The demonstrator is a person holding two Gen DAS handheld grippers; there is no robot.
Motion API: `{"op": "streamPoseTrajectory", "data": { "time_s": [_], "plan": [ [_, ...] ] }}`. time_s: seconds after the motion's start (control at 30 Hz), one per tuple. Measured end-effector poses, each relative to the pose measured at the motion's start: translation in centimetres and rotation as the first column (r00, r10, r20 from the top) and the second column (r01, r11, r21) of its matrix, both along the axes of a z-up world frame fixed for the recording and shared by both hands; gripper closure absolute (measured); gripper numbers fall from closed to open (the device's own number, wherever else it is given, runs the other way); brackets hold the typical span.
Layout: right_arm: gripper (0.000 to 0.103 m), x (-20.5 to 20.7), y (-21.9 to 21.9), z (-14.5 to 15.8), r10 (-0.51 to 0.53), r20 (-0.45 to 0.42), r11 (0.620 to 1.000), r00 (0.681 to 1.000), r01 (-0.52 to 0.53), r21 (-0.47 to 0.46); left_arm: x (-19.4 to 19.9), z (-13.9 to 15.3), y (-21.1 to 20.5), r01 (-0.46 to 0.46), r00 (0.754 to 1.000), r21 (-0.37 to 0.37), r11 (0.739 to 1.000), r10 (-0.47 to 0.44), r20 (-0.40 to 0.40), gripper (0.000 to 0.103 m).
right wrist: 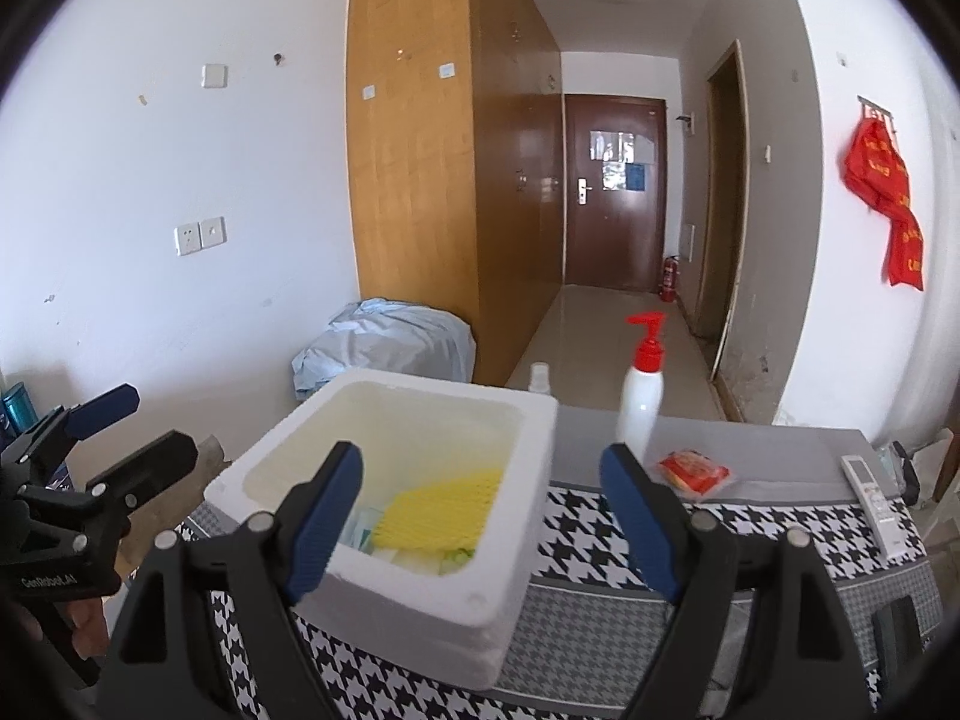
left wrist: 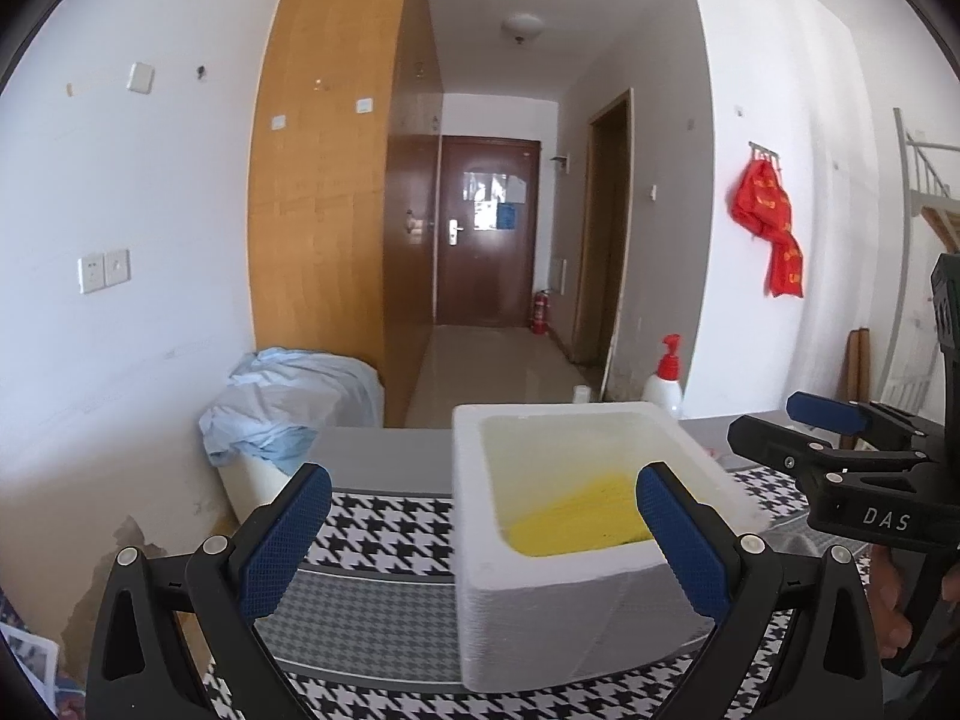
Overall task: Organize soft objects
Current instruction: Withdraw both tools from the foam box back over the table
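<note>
Both claws hang released and empty over a houndstooth-covered table (right wrist: 600, 546): the left gripper (left wrist: 483, 546) with its jaws spread wide at the near-left corner of a white foam box (left wrist: 540, 624), the right gripper (right wrist: 483, 525) likewise spread, straddling the box's near-right rim. The box is the landmark here. Inside it, on the floor toward the near side, lies a yellow mesh pad (right wrist: 435, 516) over paler items that are too hidden to name. Just right of the box, on the grey cloth strip, sits a red packet (right wrist: 693, 471); behind that stands a white pump bottle (right wrist: 641, 396), and well right of the box lies a remote (right wrist: 873, 504). A smaller white bottle (right wrist: 540, 377) peeks up behind the box's far wall.

Judged from this layout, the packet looks like the next soft item due for the box. Doing that well would mean bringing the right gripper down over it squarely, clear of the pump bottle, pinching gently enough not to crush it, then releasing it low inside the box
</note>
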State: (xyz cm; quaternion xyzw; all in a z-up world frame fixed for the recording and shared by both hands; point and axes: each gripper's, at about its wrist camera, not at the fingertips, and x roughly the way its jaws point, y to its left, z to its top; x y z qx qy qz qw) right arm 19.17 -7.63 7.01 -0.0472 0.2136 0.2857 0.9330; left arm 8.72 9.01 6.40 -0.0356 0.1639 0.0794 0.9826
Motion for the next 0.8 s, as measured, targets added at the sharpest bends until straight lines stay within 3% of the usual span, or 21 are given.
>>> {"op": "streamPoseTrajectory", "data": {
  "time_s": [0.4,0.8],
  "plan": [
    [0.010,-0.5,-4.4,0.6,-0.074,0.011,0.997,0.997,0.074,0.037,0.3,0.5,-3.9,0.066,0.998,0.008,0.998,-0.066,0.012,0.001],
    [0.009,-1.5,-8.4,0.8,-0.140,0.028,0.988,0.990,0.138,0.068,0.6,0.6,-6.9,0.153,0.988,-0.001,0.988,-0.153,0.010,0.001]
  ]
}}
